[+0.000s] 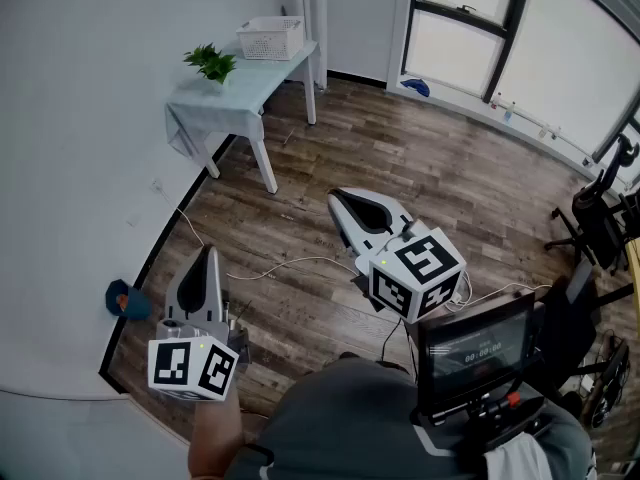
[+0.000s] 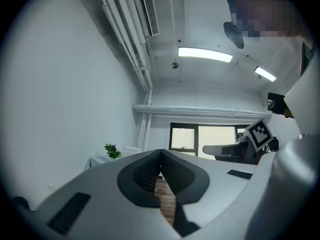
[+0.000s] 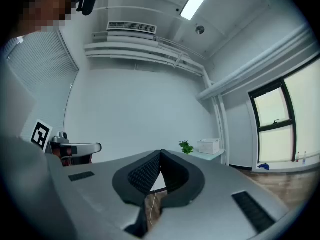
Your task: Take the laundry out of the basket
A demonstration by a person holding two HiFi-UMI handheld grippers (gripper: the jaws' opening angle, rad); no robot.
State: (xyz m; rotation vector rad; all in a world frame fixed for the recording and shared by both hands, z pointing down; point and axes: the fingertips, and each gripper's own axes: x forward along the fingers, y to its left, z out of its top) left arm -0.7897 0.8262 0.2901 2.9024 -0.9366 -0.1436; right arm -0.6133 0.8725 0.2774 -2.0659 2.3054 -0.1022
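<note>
We're holding both grippers up over the wood floor point(image 1: 450, 168) with nothing in either. The left gripper point(image 1: 208, 255) has its jaws pressed together, and so does the right gripper point(image 1: 342, 201). The white basket point(image 1: 271, 38) sits on the small table point(image 1: 240, 93) next to a plant point(image 1: 211, 62), well apart from us. We can't tell what's inside it.

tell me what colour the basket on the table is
The basket is white, with a lattice wall; the head view shows it best.
</note>
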